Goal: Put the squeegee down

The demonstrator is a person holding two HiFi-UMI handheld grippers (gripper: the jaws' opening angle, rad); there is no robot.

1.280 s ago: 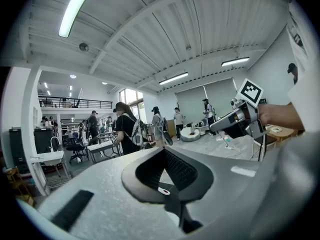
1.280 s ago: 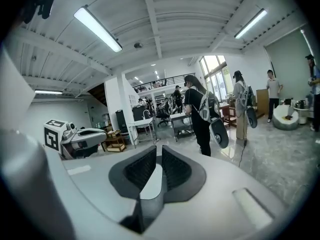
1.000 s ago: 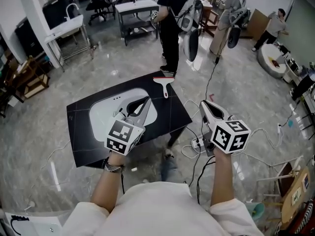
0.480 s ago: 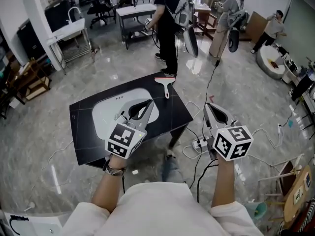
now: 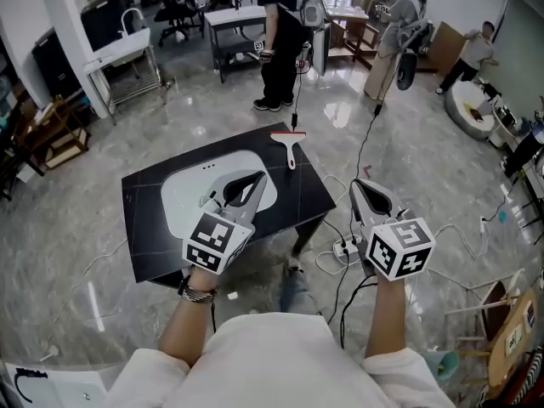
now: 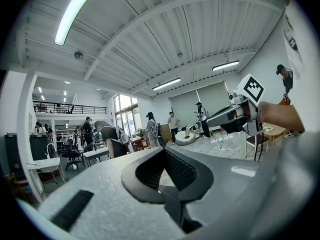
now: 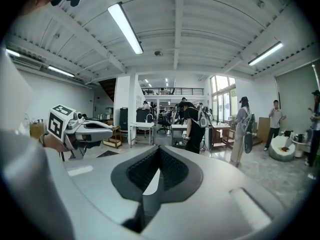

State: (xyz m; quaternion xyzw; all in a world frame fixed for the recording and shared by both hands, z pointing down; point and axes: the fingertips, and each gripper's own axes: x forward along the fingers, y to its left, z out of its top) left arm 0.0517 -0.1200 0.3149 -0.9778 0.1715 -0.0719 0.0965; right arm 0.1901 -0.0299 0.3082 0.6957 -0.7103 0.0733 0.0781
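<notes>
1. since a second ago the person in black point(image 5: 279, 36) has stepped back from the far edge of the black table point(image 5: 144, 245) and now stands well clear of it, nearer the white desk point(image 5: 242, 14); the squeegee has not shifted.
2. nearest, the left gripper point(image 5: 254, 177) is held out over the table's near half, above the white basin point(image 5: 183, 194) set into the top. its jaws are together at the tips and carry nothing.
3. the right gripper point(image 5: 358, 184) is held out beside the table's right edge, over bare floor. its jaws are pressed together too, with nothing between them.
4. below the right gripper, a power strip point(image 5: 344, 246) lies on the grey floor with cables running from it.
5. the squeegee point(image 5: 289, 147) lies flat on the table's far right corner, red blade toward the far edge and pale handle pointing back toward the wearer. it is well apart from both grippers and beyond the basin.
6. farther off, two more people point(image 5: 406, 19) stand at the right of the room, and a white sink stand point(image 5: 119, 53) sits at the left.
</notes>
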